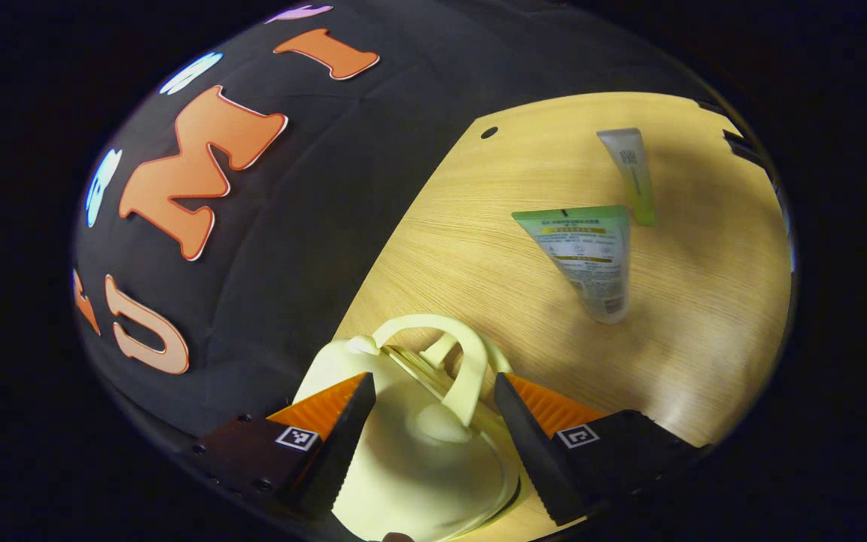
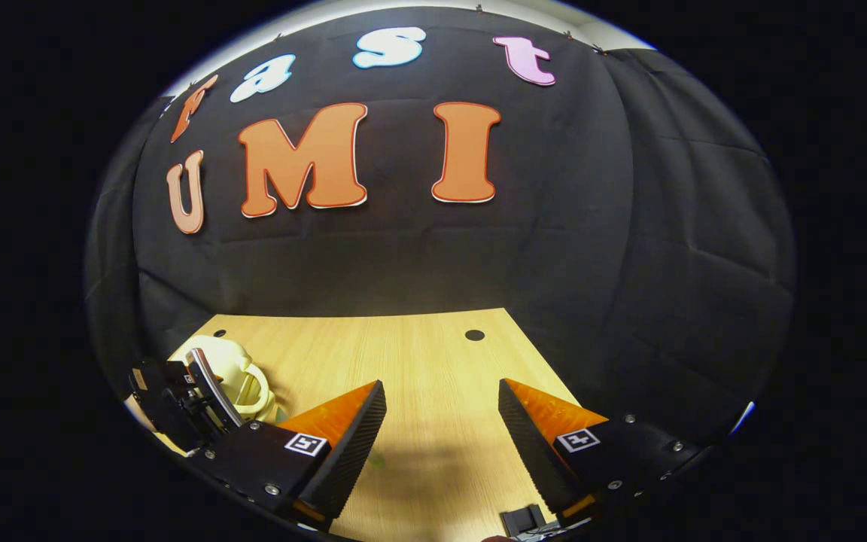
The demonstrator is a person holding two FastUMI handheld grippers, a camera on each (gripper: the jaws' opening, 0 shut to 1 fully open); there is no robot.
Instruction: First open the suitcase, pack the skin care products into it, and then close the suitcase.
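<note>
Straddling suitcase [image 1: 418,452] handle [image 1: 471,369], left gripper [image 1: 433,421] fingers spread, gripping nothing; handle arch runs between them. Right gripper [image 2: 441,429] spread too, empty, over bare table [image 2: 418,346].

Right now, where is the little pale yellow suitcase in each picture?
Left gripper view: the pale yellow plastic suitcase sits bottom centre, between the left hand-held gripper fingers.
Right gripper view: it is at the lower left, behind the other gripper.
Shared landmark: the small dark hole in the wooden table.
</note>
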